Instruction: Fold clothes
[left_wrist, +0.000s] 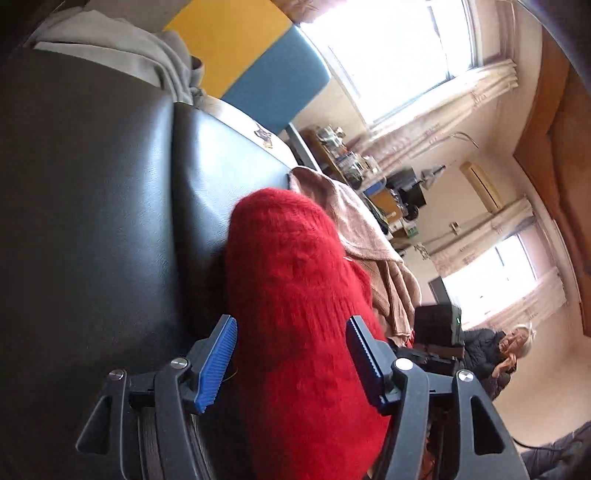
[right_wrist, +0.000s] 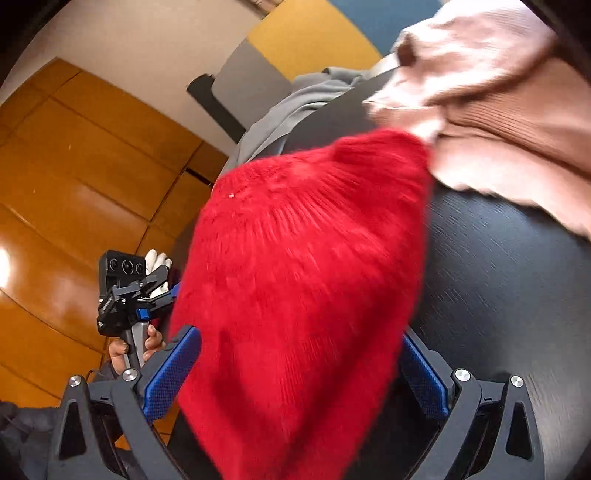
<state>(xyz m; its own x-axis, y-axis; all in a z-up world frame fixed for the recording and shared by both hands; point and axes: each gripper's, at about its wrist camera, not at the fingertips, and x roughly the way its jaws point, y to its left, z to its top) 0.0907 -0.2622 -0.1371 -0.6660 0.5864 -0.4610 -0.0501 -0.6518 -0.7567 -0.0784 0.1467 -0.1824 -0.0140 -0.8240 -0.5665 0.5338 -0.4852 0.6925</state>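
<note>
windows (left_wrist: 388, 55) bright, curtained | cluttered shelf (left_wrist: 343, 155) | wood panel wall (right_wrist: 74, 177) | yellow-blue panels (left_wrist: 258, 62)

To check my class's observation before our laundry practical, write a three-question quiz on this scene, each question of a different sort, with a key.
1. True or false: the red knit garment lies between the left tool's open jaws.
2. What touches the red one's far end? A) striped towel B) pink ribbed garment C) denim jeans
3. Fill in: the clothes lie on a ____ surface.
Key: 1 true; 2 B; 3 black.
</note>
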